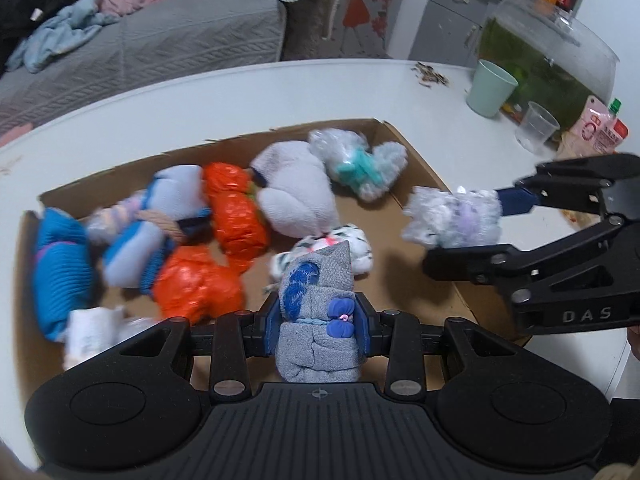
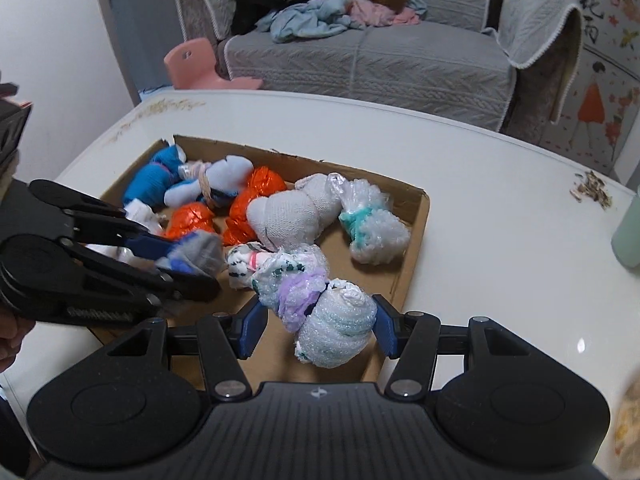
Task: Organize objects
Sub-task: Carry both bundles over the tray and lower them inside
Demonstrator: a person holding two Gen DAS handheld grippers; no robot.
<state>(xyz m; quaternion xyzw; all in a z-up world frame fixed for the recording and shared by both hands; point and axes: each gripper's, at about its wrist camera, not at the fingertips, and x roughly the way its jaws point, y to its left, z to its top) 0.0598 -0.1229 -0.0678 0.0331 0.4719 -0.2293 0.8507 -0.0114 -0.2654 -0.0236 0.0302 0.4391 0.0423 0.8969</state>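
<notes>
My left gripper (image 1: 319, 320) pinches the grey sock bundle (image 1: 316, 316); my right gripper (image 2: 319, 326) clamps the bubble-wrap bundle (image 2: 320, 308). Both hang over the cardboard tray (image 2: 416, 216); I'd lower into bare cardboard beyond the fingertips before releasing.

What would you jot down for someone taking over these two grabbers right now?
Left hand-held gripper: shut on a grey sock bundle, above the near part of the cardboard tray.
Right hand-held gripper: shut on a bubble-wrap bundle, over the tray's near right corner.
Done: about nine bundles lie in the tray, among them two orange ones.
Left: set both held bundles down in the tray.
</notes>
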